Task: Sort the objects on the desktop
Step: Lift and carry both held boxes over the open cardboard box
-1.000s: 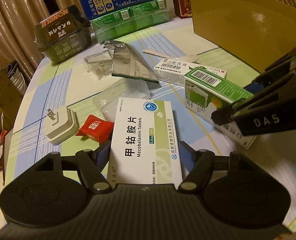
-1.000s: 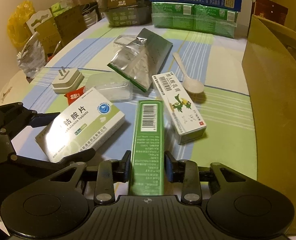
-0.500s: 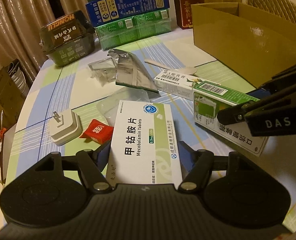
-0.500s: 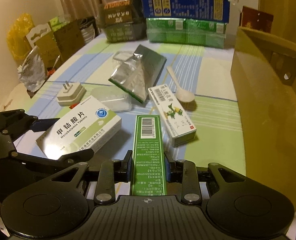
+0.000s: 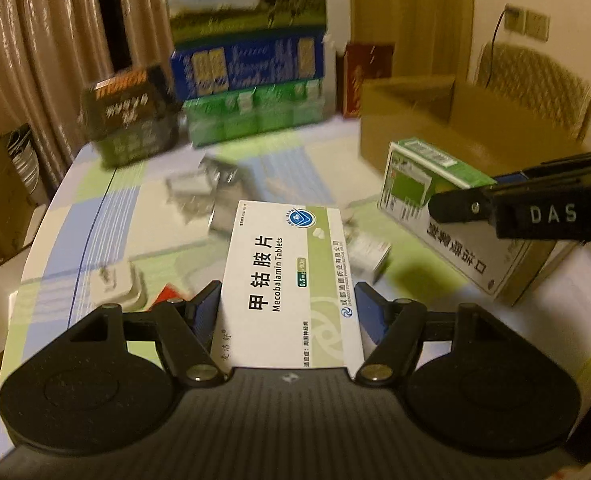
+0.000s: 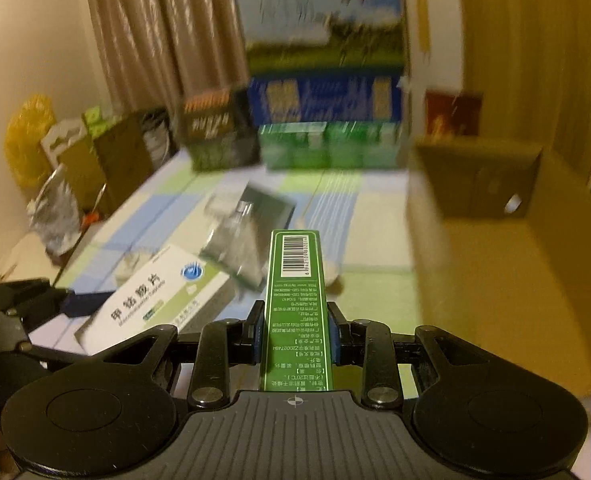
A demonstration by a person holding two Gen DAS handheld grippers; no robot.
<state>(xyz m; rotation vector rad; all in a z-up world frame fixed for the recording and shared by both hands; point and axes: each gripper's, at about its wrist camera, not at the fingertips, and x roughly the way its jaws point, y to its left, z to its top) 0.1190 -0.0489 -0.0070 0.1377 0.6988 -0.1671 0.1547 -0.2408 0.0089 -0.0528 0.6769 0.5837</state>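
You hold the white tablet box clamped in your left gripper and the green box clamped in your right gripper, both above the table, probably to drop them into the cardboard box.

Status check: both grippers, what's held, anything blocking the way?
Left gripper shut on white Mecobalamin box. Right gripper shut on green box. Both clear of table. Cardboard carton ahead right, path unobstructed.

The white box reads "Mecobalamin Tablets" and "0.5mg"; the right hand-held gripper bears "DAS".
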